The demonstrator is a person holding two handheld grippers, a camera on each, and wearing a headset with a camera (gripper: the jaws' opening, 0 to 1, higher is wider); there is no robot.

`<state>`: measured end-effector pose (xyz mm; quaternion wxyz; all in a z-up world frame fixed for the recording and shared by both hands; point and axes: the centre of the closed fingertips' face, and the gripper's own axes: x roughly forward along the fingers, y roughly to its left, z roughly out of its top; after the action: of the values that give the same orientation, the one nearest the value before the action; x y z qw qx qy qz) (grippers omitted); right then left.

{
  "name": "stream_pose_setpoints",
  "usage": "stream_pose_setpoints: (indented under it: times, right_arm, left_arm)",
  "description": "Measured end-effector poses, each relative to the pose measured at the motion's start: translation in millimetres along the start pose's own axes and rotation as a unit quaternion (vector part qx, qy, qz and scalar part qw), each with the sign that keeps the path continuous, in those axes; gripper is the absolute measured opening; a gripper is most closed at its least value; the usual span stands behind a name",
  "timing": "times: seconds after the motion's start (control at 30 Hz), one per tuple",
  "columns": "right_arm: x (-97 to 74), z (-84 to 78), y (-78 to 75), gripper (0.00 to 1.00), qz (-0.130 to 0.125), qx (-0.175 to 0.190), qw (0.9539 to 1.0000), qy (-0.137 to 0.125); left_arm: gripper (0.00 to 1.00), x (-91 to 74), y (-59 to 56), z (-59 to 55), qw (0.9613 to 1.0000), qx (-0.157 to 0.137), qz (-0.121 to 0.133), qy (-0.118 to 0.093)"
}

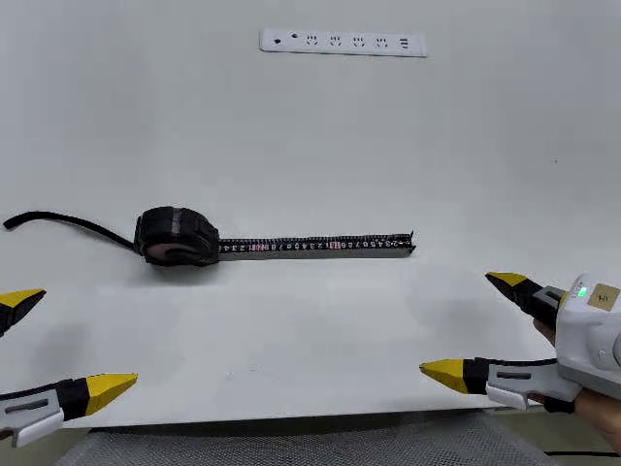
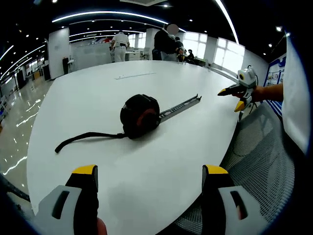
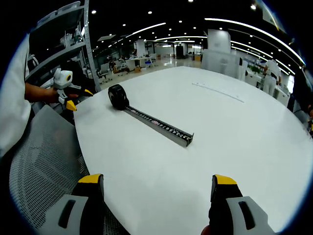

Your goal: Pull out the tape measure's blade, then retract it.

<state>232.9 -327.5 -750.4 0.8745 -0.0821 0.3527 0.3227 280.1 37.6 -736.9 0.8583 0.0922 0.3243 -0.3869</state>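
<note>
A black tape measure [image 1: 177,237] lies on the white table [image 1: 310,126], its blade [image 1: 315,246] drawn out to the right and resting flat, its black strap [image 1: 68,224] trailing left. In the left gripper view the tape measure [image 2: 140,115] sits ahead of the open left gripper [image 2: 149,177], well apart from it. The right gripper view has the blade [image 3: 159,127] running toward the open right gripper [image 3: 157,187], its end hook [image 3: 188,139] short of the fingertips. In the head view, my left gripper [image 1: 63,343] is at the lower left and my right gripper [image 1: 475,327] at the lower right, both near the front edge.
A white power strip [image 1: 343,42] lies at the table's far side. A grey mesh chair back [image 1: 310,442] sits below the table's front edge. People stand in the room beyond the table [image 2: 142,44].
</note>
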Motion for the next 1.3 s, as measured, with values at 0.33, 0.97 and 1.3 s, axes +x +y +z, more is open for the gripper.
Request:
stream_pose_setpoints:
  times: [0.33,0.97,1.3]
  right_arm:
    - [0.2,-0.8,0.7,0.9,0.001,0.001,1.0,0.003]
    - [2.0,-0.6,1.8,0.9,0.003,-0.003,1.0,0.005]
    - [0.1,0.4,-0.2,0.89,0.004,-0.001,1.0,0.004]
  left_arm:
    - [0.85,0.4,-3.6,-0.1,1.0,-0.006,-0.001,-0.001]
    - [0.85,4.6,-7.7,3.3,0.9999,-0.013,-0.003,-0.009]
    - [0.84,22.8,-16.7,16.0,0.9996,-0.017,-0.004,-0.022]
